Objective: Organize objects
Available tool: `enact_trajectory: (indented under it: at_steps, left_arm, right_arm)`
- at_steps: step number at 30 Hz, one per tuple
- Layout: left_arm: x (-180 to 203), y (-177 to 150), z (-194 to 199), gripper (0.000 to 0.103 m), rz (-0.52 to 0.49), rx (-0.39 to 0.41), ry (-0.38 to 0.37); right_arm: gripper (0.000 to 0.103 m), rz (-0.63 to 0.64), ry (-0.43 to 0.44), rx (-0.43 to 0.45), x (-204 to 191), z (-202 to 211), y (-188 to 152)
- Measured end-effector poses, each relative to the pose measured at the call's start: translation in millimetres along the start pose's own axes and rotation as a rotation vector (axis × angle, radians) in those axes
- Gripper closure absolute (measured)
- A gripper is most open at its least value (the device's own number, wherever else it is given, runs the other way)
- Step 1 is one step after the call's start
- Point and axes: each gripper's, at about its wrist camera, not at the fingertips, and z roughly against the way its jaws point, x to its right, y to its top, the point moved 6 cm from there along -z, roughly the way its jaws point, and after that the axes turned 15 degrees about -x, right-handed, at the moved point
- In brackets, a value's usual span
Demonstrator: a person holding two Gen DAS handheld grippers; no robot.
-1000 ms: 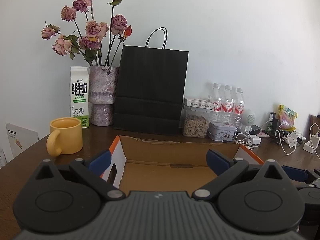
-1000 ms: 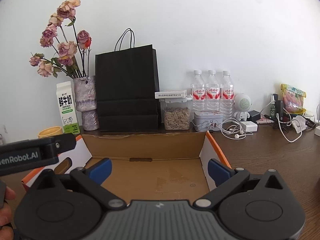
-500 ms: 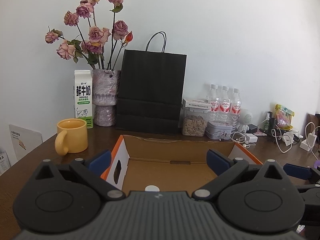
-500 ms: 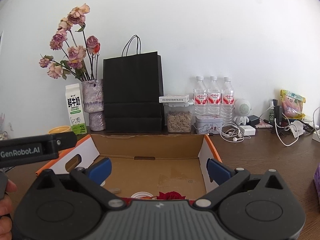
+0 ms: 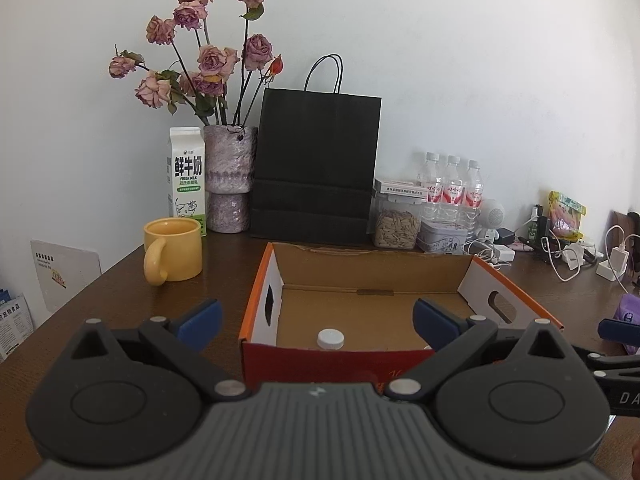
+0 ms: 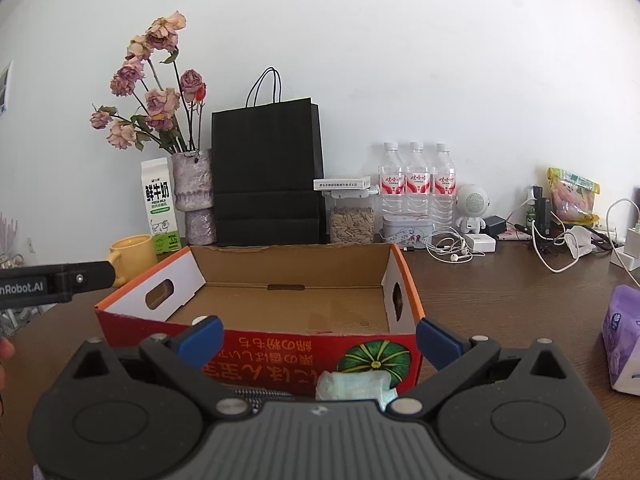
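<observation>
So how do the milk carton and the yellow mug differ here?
The milk carton is tall, white and closed, with green and black print; the yellow mug is short, round, plain and open at the top. The mug has a handle, the carton none. The carton stands nearer the wall beside the vase, while the mug stands in front of it, nearer the box. Both stand upright on the table.

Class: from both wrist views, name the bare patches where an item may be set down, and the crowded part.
Free: the box floor beyond the white cap; the table between mug and box; the table between box and tissue pack. Crowded: the back wall strip, from milk carton to cables.
</observation>
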Motion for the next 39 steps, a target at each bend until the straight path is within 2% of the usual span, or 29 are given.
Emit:
enact_trajectory:
  at_steps: [19, 28, 39]
  left_arm:
    - [-44, -49, 22, 0.0, 0.006, -0.124, 0.028]
    - [-53, -63, 19, 0.0, 0.005, -0.176, 0.035]
    - [-46, -73, 4, 0.0, -0.045, -0.246, -0.004]
  right_arm:
    - [0.0, 0.03, -0.072, -0.111, 39, 38, -67]
    - [0.0, 0.03, -0.105, -0.182, 61, 21, -77]
    - [0.0, 0.008, -0.064, -0.215, 69, -18, -70]
